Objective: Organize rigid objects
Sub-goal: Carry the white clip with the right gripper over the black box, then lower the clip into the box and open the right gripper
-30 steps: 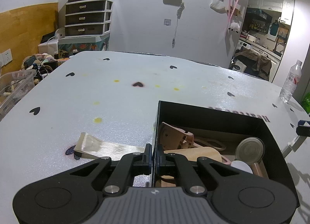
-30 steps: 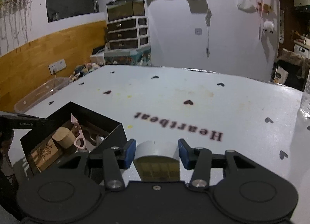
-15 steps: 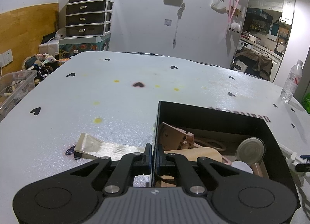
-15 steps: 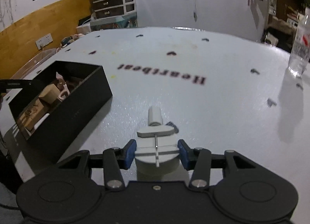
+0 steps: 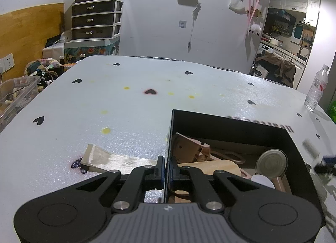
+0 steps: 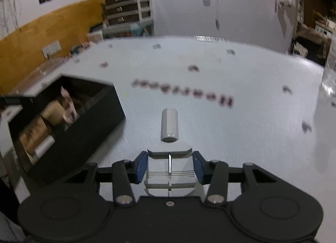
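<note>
A black box (image 5: 235,121) sits on the white table and holds wooden and pink pieces (image 5: 189,148) and a round metal-faced item (image 5: 272,159). My left gripper (image 5: 167,168) is shut on the box's near left wall. My right gripper (image 6: 169,166) is shut on a grey plastic tool (image 6: 169,152) with a cylindrical handle (image 6: 169,124) pointing forward, held above the table to the right of the box (image 6: 84,112). The right gripper shows blurred at the right edge of the left wrist view (image 5: 324,162).
A cream ribbon strip (image 5: 111,159) lies on the table left of the box. A clear water bottle (image 5: 316,88) stands at the far right edge. A clear plastic bin (image 5: 14,93) sits off the table's left side. "Heartbeat" lettering (image 6: 184,92) marks the table.
My right gripper has tilted and lifted with the grey tool, whose handle now points forward; its view is blurred by motion. My left gripper has stayed on the box wall.
</note>
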### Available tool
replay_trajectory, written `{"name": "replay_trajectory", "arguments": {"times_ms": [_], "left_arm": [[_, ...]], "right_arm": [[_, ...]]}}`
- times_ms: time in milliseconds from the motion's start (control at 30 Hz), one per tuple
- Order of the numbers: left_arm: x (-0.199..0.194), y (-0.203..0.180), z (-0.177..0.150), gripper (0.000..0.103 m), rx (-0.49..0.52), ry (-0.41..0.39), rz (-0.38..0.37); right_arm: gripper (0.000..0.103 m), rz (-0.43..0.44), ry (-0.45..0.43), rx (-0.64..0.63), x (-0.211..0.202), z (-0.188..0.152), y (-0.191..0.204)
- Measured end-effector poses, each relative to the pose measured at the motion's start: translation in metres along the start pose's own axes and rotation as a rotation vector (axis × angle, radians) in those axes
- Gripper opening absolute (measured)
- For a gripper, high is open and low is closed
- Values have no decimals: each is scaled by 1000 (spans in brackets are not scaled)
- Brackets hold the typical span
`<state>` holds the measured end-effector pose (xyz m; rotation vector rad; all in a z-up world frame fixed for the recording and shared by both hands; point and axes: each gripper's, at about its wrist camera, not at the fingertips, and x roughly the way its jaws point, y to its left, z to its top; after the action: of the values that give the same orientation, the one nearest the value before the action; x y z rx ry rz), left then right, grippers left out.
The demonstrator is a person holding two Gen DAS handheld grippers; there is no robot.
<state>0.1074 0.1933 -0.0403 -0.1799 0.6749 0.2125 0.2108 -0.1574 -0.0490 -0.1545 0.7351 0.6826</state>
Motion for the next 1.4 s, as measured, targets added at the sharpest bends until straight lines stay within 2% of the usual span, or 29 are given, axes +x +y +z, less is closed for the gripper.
{"name": "replay_trajectory", "arguments": {"times_ms": [133,233,400,533,600,767,833,867,900,1233,1300,1400], "left_arm": [[0,0,0,4,0,0,0],[0,0,0,4,-1,0,-2],[2,1,0,4,-4,0,-7],[2,2,0,4,-11,0,-12],[2,3,0,4,-13,0,-14],[3,4,0,4,-17,-1,-17],[3,4,0,4,-17,-1,-17],[3,4,0,4,-17,-1,-17],[3,4,0,4,-17,-1,-17],[3,4,0,4,-16,0,-16],[3,4,0,4,-16,-1,-16],[3,4,0,4,-16,-1,-16]], "right_arm": [[47,104,-92,-42,-14,27,14],[47,226,-125,-126,-16,43,33],[47,391,-73,-283,0,63,73],[47,520,11,-406,15,67,107],[47,557,52,-450,22,66,119],[48,597,129,-476,39,63,137],[66,590,141,-470,44,62,141],[82,577,143,-452,45,62,141],[83,563,146,-435,47,63,140],[80,571,153,-398,45,61,135],[68,587,154,-383,44,61,134],[63,596,159,-373,44,61,134]]}}
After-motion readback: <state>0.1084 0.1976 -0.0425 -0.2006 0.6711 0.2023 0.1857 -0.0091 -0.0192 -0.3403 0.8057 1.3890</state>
